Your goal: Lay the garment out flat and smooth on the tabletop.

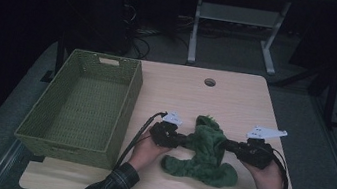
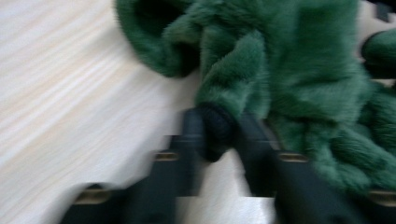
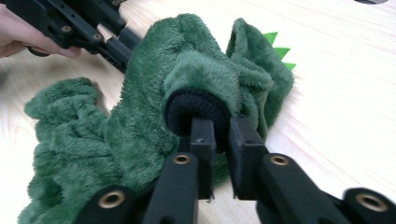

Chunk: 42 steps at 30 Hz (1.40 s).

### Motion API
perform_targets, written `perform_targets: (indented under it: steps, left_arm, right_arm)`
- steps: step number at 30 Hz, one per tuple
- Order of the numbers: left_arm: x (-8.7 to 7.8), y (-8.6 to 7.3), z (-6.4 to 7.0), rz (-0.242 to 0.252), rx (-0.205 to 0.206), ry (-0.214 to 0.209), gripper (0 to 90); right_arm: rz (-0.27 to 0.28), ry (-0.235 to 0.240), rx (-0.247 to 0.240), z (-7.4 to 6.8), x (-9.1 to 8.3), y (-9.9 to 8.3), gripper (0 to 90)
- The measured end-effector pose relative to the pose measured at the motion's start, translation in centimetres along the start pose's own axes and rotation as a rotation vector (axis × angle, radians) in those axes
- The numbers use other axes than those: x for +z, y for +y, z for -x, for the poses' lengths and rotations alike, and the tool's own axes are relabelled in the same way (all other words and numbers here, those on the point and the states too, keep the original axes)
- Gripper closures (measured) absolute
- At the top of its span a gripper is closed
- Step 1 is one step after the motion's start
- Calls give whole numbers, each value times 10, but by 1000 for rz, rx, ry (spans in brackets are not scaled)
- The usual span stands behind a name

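A fuzzy green garment (image 1: 206,150) lies crumpled on the surface, nearer the front edge than the back and a little right of the middle. Its long axis runs roughly from the front edge toward the back, with the narrower end carrying small bright green spikes (image 3: 279,50) pointing away from the person and the wider, bunched part spreading sideways near the front edge.

The left gripper (image 1: 181,140) comes at the garment from its left side, the right gripper (image 1: 228,145) from its right, so the cloth sits between the two. In the left gripper view the jaws are nearly closed on a dark ribbed cuff (image 2: 215,128) at the end of a plush sleeve, pinching it. In the right gripper view the jaws likewise close on a black ribbed cuff (image 3: 196,109) at the end of another sleeve, the cuff caught at their tips.

The fabric is thick, deep green pile, heavily folded, with the cuffs in black knit.

A green woven basket (image 1: 125,113) stands along the left edge of the surface, well apart from the garment.
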<state>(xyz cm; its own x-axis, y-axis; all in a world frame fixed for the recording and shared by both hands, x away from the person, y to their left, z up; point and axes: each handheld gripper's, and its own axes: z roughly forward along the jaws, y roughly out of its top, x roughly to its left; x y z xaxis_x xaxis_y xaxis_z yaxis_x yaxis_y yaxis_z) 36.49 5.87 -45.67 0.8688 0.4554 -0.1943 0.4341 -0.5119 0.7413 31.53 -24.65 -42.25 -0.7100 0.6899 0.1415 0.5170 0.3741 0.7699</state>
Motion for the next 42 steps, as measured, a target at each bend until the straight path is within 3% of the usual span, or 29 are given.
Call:
perform_targets:
  steps: [12, 13, 15, 20, 23, 26, 29, 33, 37, 42]
  left_arm:
    - [-55, 19, -7, 152, -1, 117, 843]
    - [-66, 22, -10, 184, -7, 137, 843]
    - [-73, 24, -13, 200, -16, 156, 843]
    - [-64, 26, -26, 182, -56, 179, 840]
    - [-54, 24, -33, 165, -78, 183, 834]
    - [-34, 17, -46, 125, -122, 192, 818]
    - [-29, 13, -49, 106, -154, 195, 711]
    - [-39, 13, -39, 110, -141, 190, 613]
    - [-47, 7, -25, 100, -120, 172, 597]
    - [-47, -6, -10, 81, -119, 145, 597]
  right_arm:
    - [68, -33, -42, 13, -5, 33, 838]
    - [87, -38, -47, 16, -4, 42, 839]
    - [106, -41, -55, 19, -2, 52, 839]
    - [73, -64, -47, 37, 18, 68, 839]
    - [52, -74, -29, 46, 30, 65, 839]
    - [-12, -73, 33, 64, 53, 52, 834]
    - [-31, -64, 61, 69, 60, 44, 765]
    - [-4, -69, 64, 65, 47, 42, 660]
    - [18, -52, 50, 51, 29, 43, 650]
    - [38, -12, 30, 30, 22, 45, 641]
